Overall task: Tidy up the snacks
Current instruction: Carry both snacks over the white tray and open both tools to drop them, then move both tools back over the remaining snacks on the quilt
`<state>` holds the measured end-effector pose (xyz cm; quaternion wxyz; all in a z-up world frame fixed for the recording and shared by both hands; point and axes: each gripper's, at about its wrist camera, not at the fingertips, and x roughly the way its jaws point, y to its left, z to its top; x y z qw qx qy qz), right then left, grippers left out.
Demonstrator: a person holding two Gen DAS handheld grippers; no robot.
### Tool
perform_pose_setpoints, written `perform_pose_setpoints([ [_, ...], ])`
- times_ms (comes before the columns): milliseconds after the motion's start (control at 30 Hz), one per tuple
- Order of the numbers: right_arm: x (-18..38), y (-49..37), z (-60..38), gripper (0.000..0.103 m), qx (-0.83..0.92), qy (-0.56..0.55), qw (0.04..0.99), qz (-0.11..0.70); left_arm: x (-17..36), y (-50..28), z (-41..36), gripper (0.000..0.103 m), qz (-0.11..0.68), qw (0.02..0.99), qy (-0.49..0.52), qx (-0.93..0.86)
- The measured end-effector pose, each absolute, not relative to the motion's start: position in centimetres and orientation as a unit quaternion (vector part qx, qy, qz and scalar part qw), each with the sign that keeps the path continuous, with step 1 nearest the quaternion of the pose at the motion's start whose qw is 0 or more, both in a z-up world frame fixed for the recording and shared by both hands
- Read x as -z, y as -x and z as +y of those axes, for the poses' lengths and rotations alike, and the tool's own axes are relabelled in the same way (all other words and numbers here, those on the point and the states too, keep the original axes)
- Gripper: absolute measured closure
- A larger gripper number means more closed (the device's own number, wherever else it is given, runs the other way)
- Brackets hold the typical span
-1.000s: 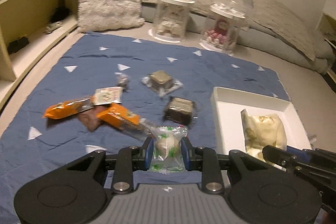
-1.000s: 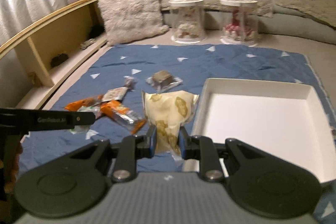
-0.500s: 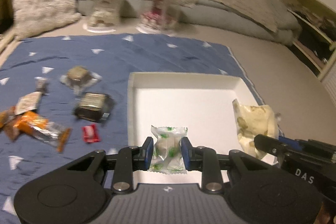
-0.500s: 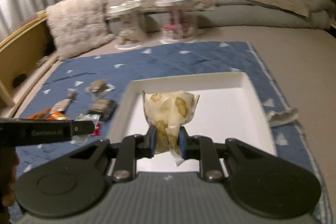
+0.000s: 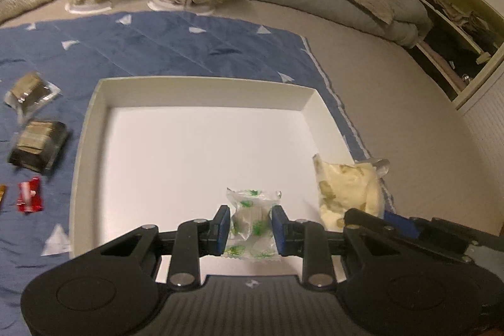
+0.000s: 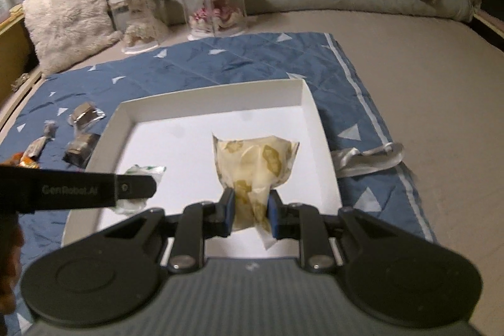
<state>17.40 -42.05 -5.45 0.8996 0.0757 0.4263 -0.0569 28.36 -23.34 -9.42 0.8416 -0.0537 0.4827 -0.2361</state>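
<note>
The left gripper (image 5: 249,227) grips a green-printed candy packet (image 5: 251,221) over the near part of the white tray (image 5: 201,87). The right gripper (image 6: 251,211) grips a yellow snack bag (image 6: 255,166) over the same tray, its jaws closed on it.

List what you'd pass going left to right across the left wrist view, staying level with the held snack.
Red candy → white tray's left wall → green-and-white snack packet in the left gripper → yellow snack bag.

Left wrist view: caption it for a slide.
Left gripper holds a green-printed candy packet over the white tray.
</note>
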Motion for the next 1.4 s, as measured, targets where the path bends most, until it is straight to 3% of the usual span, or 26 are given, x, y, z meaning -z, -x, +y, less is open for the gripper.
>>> perform_pose_setpoints([
  [367,7.1,-20.7,-43.6,0.077,0.052,-0.072,0.882,0.462,11.0,-30.5,-25.0,0.071,0.5,0.831,0.043,0.24],
  [433,7.3,-20.9,-43.7,0.076,0.051,-0.076,0.881,0.464,11.0,-30.7,-25.0,0.068,0.498,0.833,0.046,0.238],
  [533,7.2,-20.7,-43.2,0.072,0.049,-0.082,0.882,0.461,11.3,-30.7,-24.9,0.035,0.504,0.829,0.048,0.237],
  [567,7.2,-20.6,-43.1,0.068,0.049,-0.082,0.881,0.463,11.5,-30.7,-24.8,0.024,0.506,0.828,0.049,0.236],
  [633,7.3,-20.5,-42.8,0.052,0.051,-0.074,0.878,0.469,11.6,-30.5,-24.8,0.021,0.506,0.828,0.042,0.238],
  [733,7.4,-20.1,-42.6,0.049,0.05,-0.062,0.875,0.477,11.8,-30.3,-24.5,0.017,0.516,0.823,0.036,0.234],
  [833,7.5,-19.6,-42.7,0.031,0.056,-0.061,0.871,0.484,12.1,-30.0,-23.9,0.006,0.52,0.824,0.034,0.223],
  [967,7.3,-18.5,-42.9,0.024,0.069,-0.056,0.871,0.483,11.9,-29.6,-23.0,0.001,0.515,0.829,0.036,0.217],
  [1033,7.0,-18.0,-43.1,0.016,0.074,-0.06,0.874,0.477,11.5,-29.4,-22.5,0.0,0.509,0.833,0.037,0.213],
  [1100,6.7,-17.6,-43.3,0.001,0.084,-0.063,0.878,0.467,11.1,-29.3,-21.9,0.0,0.505,0.837,0.037,0.209],
  [1400,5.6,-17.4,-42.0,0.0,0.102,-0.042,0.889,0.444,9.4,-29.1,-16.7,0.0,0.484,0.856,0.044,0.178],
])
